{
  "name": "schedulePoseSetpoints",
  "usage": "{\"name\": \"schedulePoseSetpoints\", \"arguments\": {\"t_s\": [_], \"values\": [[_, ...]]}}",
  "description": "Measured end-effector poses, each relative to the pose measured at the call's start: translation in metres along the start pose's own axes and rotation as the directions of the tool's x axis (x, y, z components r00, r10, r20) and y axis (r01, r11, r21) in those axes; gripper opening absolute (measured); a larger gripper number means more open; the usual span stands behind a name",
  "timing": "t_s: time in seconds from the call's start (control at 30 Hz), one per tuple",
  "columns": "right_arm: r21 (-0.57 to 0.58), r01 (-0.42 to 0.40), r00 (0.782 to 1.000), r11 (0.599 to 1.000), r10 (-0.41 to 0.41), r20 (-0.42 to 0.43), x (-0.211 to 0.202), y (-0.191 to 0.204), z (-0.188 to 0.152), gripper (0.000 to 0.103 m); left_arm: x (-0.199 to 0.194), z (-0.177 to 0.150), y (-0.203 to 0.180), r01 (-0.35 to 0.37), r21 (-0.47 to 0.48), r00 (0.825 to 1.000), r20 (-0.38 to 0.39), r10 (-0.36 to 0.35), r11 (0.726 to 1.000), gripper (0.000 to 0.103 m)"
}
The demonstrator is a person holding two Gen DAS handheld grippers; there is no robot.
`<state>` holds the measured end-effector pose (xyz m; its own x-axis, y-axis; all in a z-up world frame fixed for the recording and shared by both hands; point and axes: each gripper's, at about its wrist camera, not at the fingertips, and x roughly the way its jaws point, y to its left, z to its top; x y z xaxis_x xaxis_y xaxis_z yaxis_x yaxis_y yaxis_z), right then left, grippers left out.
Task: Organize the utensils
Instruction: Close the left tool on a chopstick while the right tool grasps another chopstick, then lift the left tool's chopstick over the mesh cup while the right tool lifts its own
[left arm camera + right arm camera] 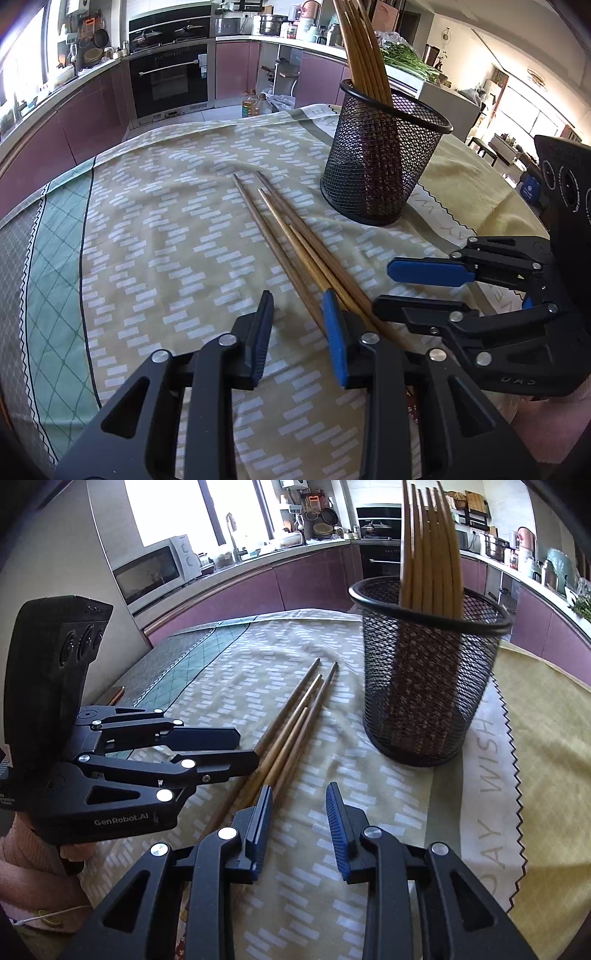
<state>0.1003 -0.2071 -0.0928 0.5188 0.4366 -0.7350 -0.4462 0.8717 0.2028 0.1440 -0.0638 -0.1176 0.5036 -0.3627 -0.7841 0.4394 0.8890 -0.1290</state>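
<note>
the loose chopsticks [291, 240] lie in a bundle on the patterned tablecloth [166, 229], just beside the black mesh holder [380, 162], where more chopsticks [364, 51] stand upright. the left gripper [301, 325] has its fingers a little apart with only cloth between them; the bundle runs under its right finger [334, 332]. the right gripper [299, 819] is likewise slightly spread and holds nothing, the bundle passing beside its left finger [258, 830]. the chopsticks' near ends are hidden behind the fingers.
</note>
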Motion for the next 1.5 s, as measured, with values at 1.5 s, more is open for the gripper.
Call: {"name": "schedulePoseSetpoints", "arguments": {"t_s": [1.5], "values": [[0.093, -0.101, 0.995, 0.991, 0.100, 0.013, 0.003, -0.013, 0.003, 0.006, -0.015, -0.011, 0.004, 0.012, -0.085, 1.000, 0.002, -0.011, 0.996, 0.006]]}}
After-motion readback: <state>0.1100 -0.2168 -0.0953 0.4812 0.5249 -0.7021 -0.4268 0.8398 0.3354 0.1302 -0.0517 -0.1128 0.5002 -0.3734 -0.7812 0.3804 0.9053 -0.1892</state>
